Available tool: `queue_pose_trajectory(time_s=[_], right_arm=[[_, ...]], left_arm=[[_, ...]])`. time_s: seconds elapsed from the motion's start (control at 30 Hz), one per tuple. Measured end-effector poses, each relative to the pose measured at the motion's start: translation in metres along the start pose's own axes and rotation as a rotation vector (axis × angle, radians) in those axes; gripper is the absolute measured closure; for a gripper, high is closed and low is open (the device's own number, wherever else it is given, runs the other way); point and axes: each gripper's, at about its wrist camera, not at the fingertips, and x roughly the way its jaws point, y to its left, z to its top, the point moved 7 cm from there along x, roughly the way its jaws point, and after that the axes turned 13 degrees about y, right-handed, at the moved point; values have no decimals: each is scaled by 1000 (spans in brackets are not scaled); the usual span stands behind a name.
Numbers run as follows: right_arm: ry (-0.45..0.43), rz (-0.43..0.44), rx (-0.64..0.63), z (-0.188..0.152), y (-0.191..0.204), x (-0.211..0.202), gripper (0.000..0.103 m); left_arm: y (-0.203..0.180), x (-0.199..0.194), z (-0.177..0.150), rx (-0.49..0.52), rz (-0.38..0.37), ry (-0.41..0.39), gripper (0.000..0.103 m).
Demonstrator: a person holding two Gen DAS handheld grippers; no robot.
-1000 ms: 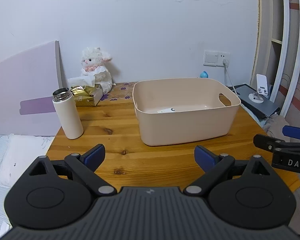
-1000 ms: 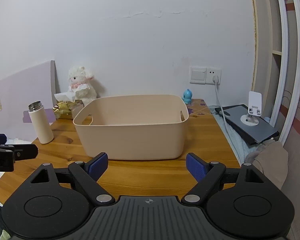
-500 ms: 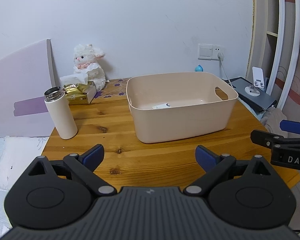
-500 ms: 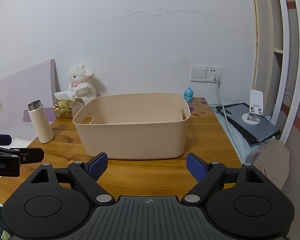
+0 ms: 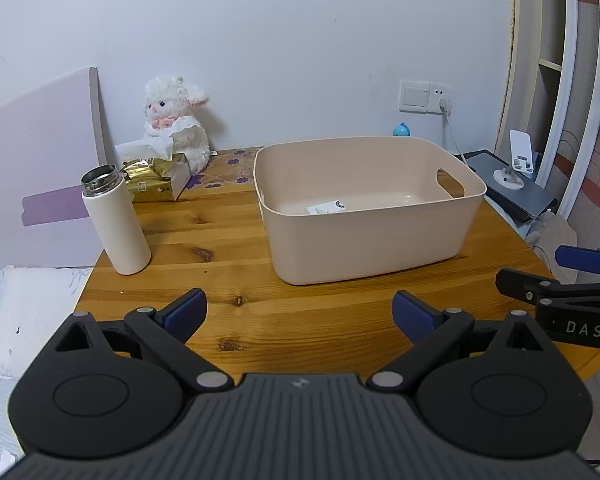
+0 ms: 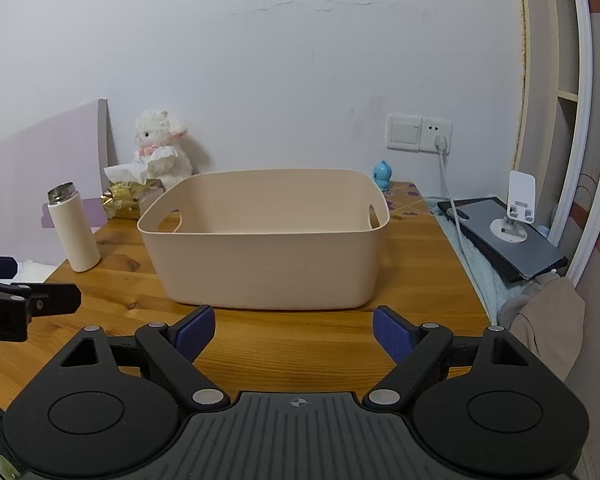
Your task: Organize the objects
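Evidently, both grippers were held low at the near edge of the wooden table [image 5: 228,248], each with its blue pads spread wide and nothing between them: the left gripper [image 5: 299,314] at the bottom centre of the left wrist view, the right gripper [image 6: 293,330] at the bottom centre of the right wrist view.

The beige bin [image 5: 364,208] was seen in the middle of both frames, upright, with only a small white label visible on its floor. The loose things were gathered in the left half of the frame: a white flask [image 5: 115,220] stood upright near the table's left edge, well apart from the bin; a gold tissue pack [image 5: 156,178] lay behind it, and a plush lamb [image 5: 176,120] sat against the wall, touching the pack. A small blue figure [image 6: 381,174] stood behind the bin's far right corner.

Whether these things were to go into the bin or had been taken out of it could not be settled from the scene, so no particular move is prescribed.

Should the flask be handled, it would best be gripped by the left gripper at mid-body, squarely across its width, since a tall, smooth cylinder is judged likely to tip or slip if pinched near the steel cap. The plush would yield, so a deep bite would be needed. The bin's rim should be cleared well.
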Motion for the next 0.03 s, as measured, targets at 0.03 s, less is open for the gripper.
queue_pose_trajectory(time_s=[0.03], right_arm=[[0,0,0,0,0,0,15]], left_arm=[[1,3,1,-3,-3,4,3]])
